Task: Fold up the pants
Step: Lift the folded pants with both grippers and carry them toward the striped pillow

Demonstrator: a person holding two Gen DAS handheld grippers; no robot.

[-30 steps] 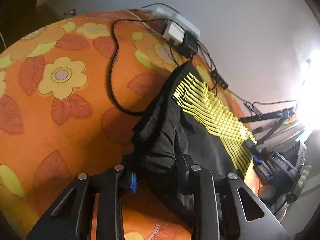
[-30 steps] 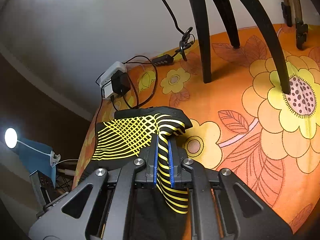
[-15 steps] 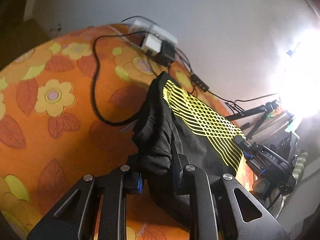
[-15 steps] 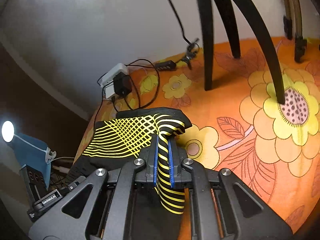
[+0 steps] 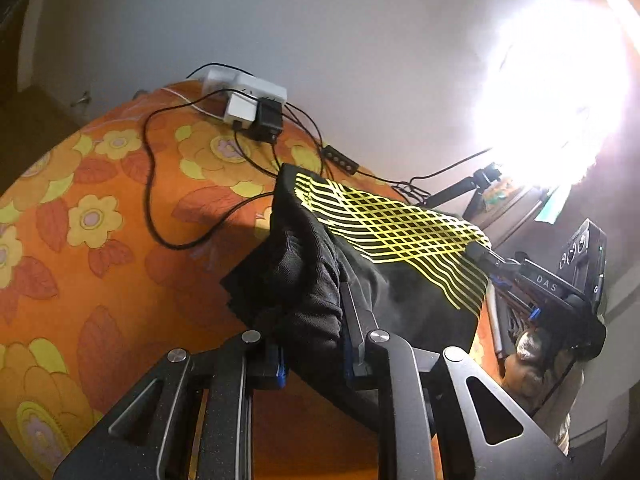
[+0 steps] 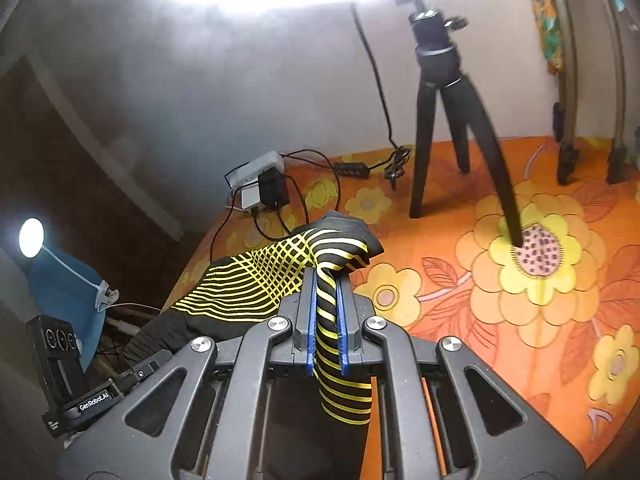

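Pants (image 5: 384,248), black with a yellow lattice print, hang stretched between my two grippers above the orange flowered bedspread (image 5: 92,264), near the edge where it drops away toward the dim side of the room. My left gripper (image 5: 312,344) has its jaws narrow around a thick bunch of plain black cloth, and the pads press into it; my right gripper (image 6: 325,316) is clamped almost flat on a thin striped fold, whose tail dangles below the blue pads (image 6: 311,320). I judge I hold two ends of one side so that the cloth spreads out as a sheet, which lets me carry that side over and lay it on the rest in one fold. The far end of the garment looks to rest on the bedspread, though I cannot tell exactly where it touches. Toward the far edge by the wall sit a white power strip (image 5: 244,86) with a black adapter (image 5: 268,120), and a loose black cable (image 5: 160,216) loops across the bedspread just beside the pants; a black tripod (image 6: 448,128) stands well apart on the right. The cable is the thing I could snag when I lower the cloth, so I would set it down short of that loop.
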